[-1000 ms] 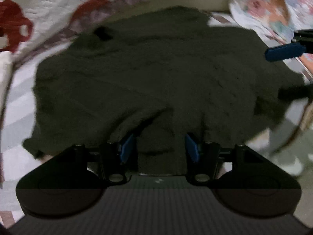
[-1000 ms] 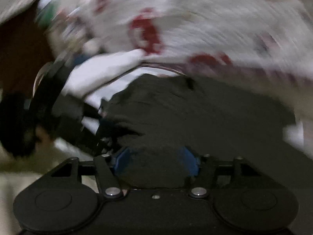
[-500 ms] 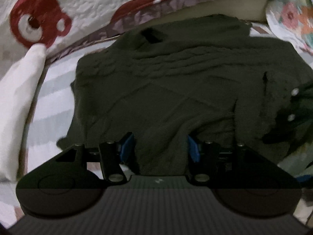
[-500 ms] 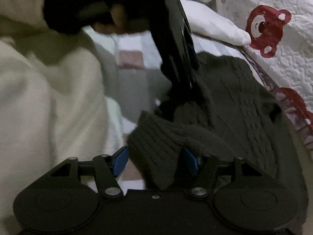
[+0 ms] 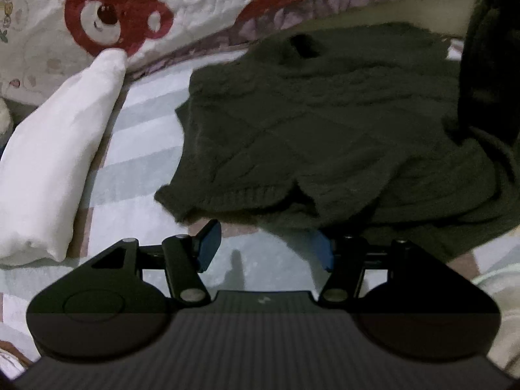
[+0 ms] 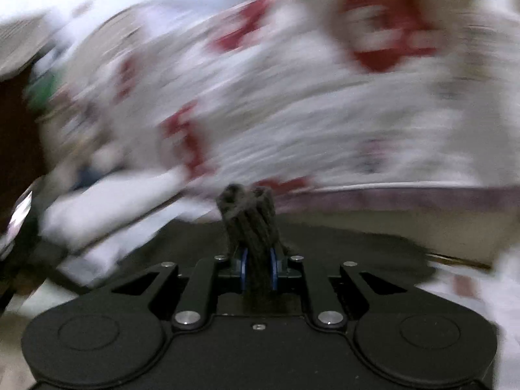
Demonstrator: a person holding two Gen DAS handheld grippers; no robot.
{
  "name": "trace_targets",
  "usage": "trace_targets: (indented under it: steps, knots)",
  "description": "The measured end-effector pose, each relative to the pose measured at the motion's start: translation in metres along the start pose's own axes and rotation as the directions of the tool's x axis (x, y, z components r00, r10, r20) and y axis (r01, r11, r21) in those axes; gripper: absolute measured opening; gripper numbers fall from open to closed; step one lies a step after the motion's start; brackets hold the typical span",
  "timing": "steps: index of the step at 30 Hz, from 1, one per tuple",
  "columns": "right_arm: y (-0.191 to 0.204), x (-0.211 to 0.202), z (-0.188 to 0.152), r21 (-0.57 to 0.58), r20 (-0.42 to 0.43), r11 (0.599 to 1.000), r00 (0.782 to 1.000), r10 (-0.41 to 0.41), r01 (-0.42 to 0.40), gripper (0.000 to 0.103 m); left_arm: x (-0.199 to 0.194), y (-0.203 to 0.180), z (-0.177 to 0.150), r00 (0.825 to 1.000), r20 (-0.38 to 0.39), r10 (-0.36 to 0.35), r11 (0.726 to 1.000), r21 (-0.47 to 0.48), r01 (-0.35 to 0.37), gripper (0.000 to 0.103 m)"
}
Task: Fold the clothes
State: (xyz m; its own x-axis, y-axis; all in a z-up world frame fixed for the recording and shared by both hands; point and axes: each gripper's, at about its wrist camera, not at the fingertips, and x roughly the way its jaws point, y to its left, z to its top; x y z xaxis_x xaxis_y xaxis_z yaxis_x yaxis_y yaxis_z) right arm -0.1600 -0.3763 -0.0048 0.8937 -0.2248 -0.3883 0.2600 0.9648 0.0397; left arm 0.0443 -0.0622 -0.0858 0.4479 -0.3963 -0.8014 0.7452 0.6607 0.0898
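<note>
Your sweater (image 5: 312, 130) lies on the bed (image 5: 143, 143), its near hem doubled over but loose and uneven. Your left gripper (image 5: 265, 248) is spread and empty; your right gripper (image 6: 258, 268) pinches a bunch of knit. Folding looks midway, squaring left.

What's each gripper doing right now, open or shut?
Left gripper: open, holding nothing.
Right gripper: shut on a bunch of the dark sweater.

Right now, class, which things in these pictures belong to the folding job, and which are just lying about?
Belongs to the job:
dark knitted sweater
right gripper, shut on its fabric
left gripper, open

Just lying about:
white pillow
bear-print quilt
striped bedsheet
</note>
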Motion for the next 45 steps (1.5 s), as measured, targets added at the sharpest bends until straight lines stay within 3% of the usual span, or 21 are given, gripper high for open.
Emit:
trace_targets:
  steps: [3,6,8,11,12,15,17,19,21,23,25,27,29,32,34,37,38,39,40,42,45]
  knots:
    - [-0.035,-0.015,-0.01,0.062,0.019,0.982,0.984,-0.178,0.176,0.015,-0.018,-0.013,0.005,0.999,0.004,-0.044,0.999,-0.002,0.044,0.059]
    - [-0.079,-0.015,-0.028,0.196,-0.097,0.947,0.966,-0.24,0.255,0.017,-0.04,-0.036,0.011,0.992,0.028,-0.125,0.991,0.061,0.123,0.059]
    - [-0.107,-0.017,-0.051,0.261,-0.229,0.891,0.921,-0.317,0.371,0.029,-0.051,-0.056,0.015,0.987,0.056,-0.15,0.977,0.158,0.14,0.059]
    - [-0.128,-0.027,-0.078,0.246,-0.361,0.836,0.847,-0.39,0.49,0.03,-0.052,-0.08,0.018,0.98,0.075,-0.182,0.948,0.279,0.154,0.06]
    - [-0.127,-0.029,-0.08,0.271,-0.356,0.837,0.857,-0.372,0.475,0.031,-0.046,-0.088,0.02,0.981,0.068,-0.181,0.937,0.314,0.151,0.06]
    - [-0.121,-0.032,-0.083,0.355,-0.334,0.846,0.899,-0.283,0.398,0.053,-0.029,-0.109,0.026,0.984,0.047,-0.17,0.898,0.418,0.135,0.061]
    - [-0.115,-0.031,-0.079,0.421,-0.306,0.855,0.934,-0.182,0.304,0.058,-0.013,-0.122,0.028,0.994,0.064,-0.093,0.852,0.522,0.046,0.064]
    - [-0.118,-0.022,-0.075,0.525,-0.291,0.823,0.955,-0.065,0.216,0.065,0.006,-0.133,0.026,0.996,0.089,0.007,0.773,0.631,-0.062,0.064]
    - [-0.121,-0.005,-0.07,0.607,-0.287,0.778,0.958,0.027,0.16,0.068,0.017,-0.136,0.027,0.997,0.08,0.01,0.746,0.663,-0.061,0.064]
    - [-0.122,0.022,-0.066,0.591,-0.35,0.788,0.935,0.058,0.172,0.07,0.022,-0.135,0.031,0.998,0.062,-0.021,0.755,0.655,-0.025,0.064]
    - [-0.125,0.052,-0.063,0.553,-0.433,0.808,0.899,0.07,0.203,0.07,0.024,-0.132,0.037,0.998,0.05,-0.038,0.785,0.62,-0.001,0.058]
    - [-0.127,0.079,-0.066,0.498,-0.498,0.826,0.867,0.024,0.264,0.07,0.024,-0.128,0.044,0.997,0.034,-0.064,0.818,0.574,0.033,0.034]
    - [-0.124,0.101,-0.072,0.393,-0.556,0.853,0.828,-0.076,0.343,0.07,0.026,-0.122,0.051,0.996,0.007,-0.087,0.847,0.526,0.07,0.026]
    - [-0.106,0.127,-0.083,0.159,-0.635,0.91,0.746,-0.203,0.383,0.07,0.028,-0.115,0.055,0.995,-0.011,-0.103,0.879,0.468,0.096,0.027]
    - [-0.094,0.133,-0.095,0.085,-0.643,0.922,0.728,-0.239,0.378,0.073,0.02,-0.108,0.057,0.994,0.008,-0.109,0.898,0.43,0.095,0.03]
    - [-0.083,0.123,-0.106,0.077,-0.584,0.926,0.77,-0.259,0.37,0.068,0.007,-0.097,0.061,0.992,0.036,-0.118,0.923,0.372,0.096,0.038]
    - [-0.083,0.119,-0.108,0.094,-0.565,0.929,0.788,-0.246,0.358,0.041,0.003,-0.093,0.063,0.992,0.046,-0.12,0.931,0.353,0.096,0.03]
    - [-0.085,0.115,-0.109,0.12,-0.548,0.936,0.808,-0.217,0.332,0.022,-0.001,-0.089,0.064,0.991,0.056,-0.122,0.938,0.333,0.097,0.011]
    - [-0.087,0.108,-0.107,0.146,-0.513,0.937,0.834,-0.201,0.316,0.009,-0.005,-0.086,0.065,0.99,0.065,-0.124,0.945,0.313,0.098,0.009]
    - [-0.09,0.093,-0.103,0.198,-0.438,0.94,0.883,-0.17,0.279,0.008,-0.013,-0.079,0.068,0.988,0.085,-0.127,0.957,0.273,0.1,0.007]
    - [-0.1,0.042,-0.076,0.326,-0.19,0.933,0.978,-0.09,0.149,0.006,-0.026,-0.068,0.072,0.985,0.114,-0.13,0.972,0.211,0.104,0.006]
